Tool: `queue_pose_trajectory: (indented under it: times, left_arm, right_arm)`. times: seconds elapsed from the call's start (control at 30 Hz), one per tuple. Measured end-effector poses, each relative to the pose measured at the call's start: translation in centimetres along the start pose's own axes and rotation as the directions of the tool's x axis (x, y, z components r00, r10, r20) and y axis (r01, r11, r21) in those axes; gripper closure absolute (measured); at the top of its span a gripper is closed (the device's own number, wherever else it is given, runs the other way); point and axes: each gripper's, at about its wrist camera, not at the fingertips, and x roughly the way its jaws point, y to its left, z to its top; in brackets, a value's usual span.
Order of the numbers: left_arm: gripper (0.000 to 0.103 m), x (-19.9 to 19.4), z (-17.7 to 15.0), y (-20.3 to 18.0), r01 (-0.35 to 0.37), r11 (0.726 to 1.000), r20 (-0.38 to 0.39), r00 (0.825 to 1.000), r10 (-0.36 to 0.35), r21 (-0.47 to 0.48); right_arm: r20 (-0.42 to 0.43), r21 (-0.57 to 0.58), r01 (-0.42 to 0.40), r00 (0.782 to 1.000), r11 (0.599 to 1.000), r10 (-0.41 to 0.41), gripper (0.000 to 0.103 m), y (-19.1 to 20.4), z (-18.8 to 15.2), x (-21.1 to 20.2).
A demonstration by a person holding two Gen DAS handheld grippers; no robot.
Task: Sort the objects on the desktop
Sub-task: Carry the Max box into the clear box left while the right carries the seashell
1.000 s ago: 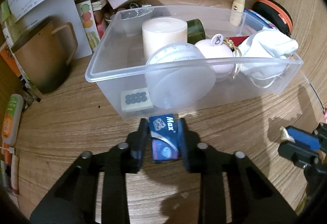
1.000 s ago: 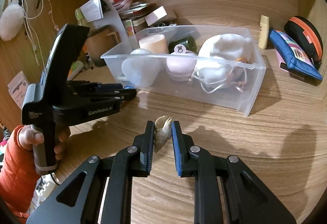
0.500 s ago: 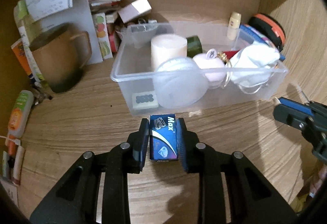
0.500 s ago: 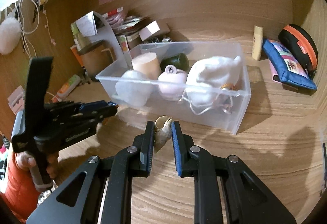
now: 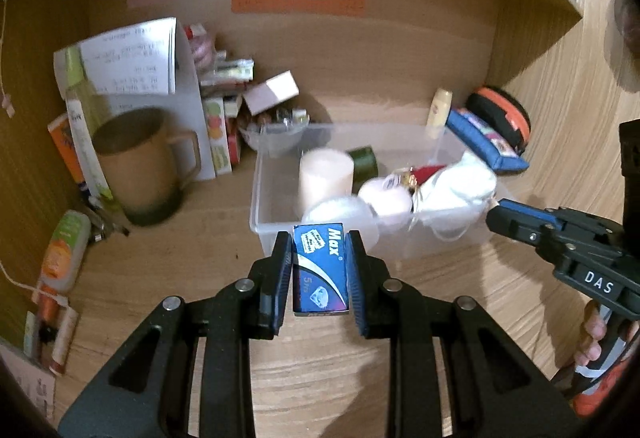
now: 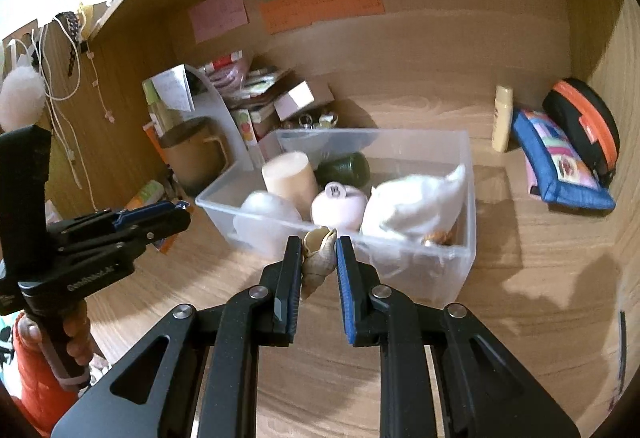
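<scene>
Blue box (image 5: 320, 270) marked "Max", clamped flat between the pads of the left claw (image 5: 319, 278), long axis running along the fingers, printed face up, lifted clear of the wooden surface (image 5: 160, 278). Snail shell (image 6: 319, 258) pinched in the right claw (image 6: 319, 266), opening upward, pointed end down between the narrow jaws. Both claws loaded, then, neither free.

Clear plastic bin (image 5: 272, 234) directly ahead of both, in mid-frame of each wrist view. From the left claw, bin's near wall just beyond the box's far end, the empty left part of the bin up and slightly left of it. From the right claw, near wall right behind the shell's top. Already inside: cream candle (image 5: 326, 174), dark green jar (image 5: 364, 162), pink round case (image 6: 339, 206), frosted round lid (image 6: 268, 214), white cloth bundle (image 6: 416, 206).

Judged next: carry forward and over the rim, then release; both about equally near.

Around it: brown mug (image 5: 140, 166) at left, blue pouch (image 6: 560, 170) and orange-trimmed case (image 6: 584, 118) at right.
</scene>
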Motion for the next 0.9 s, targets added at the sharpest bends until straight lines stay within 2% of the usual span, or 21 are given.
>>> queue_pose_trajectory:
  times: [0.23, 0.5, 0.63, 0.9]
  left_arm:
    - [0.077, -0.4, 2.2, 0.1, -0.012, 1.0, 0.039, 0.999, 0.011, 0.018]
    - [0.077, 0.4, 4.1, -0.4, 0.009, 0.999, 0.058, 0.998, -0.011, 0.042]
    - [0.077, 2.0, 4.9, -1.0, 0.06, 0.997, 0.029, 0.998, -0.062, 0.052]
    - [0.077, 5.8, 5.7, -2.5, 0.1, 0.992, -0.033, 0.995, -0.097, 0.077]
  right_arm:
    - [0.045, -0.024, 0.009, 0.999, 1.0, -0.008, 0.088, 0.1, 2.1, -0.4]
    - [0.062, -0.058, 0.026, 0.998, 0.998, -0.022, 0.088, 0.3, 4.2, 0.5]
    - [0.047, -0.059, 0.033, 0.998, 0.998, -0.03, 0.088, 0.0, 4.7, 1.7]
    - [-0.007, -0.052, 0.063, 0.998, 0.997, -0.064, 0.088, -1.7, 5.3, 4.6]
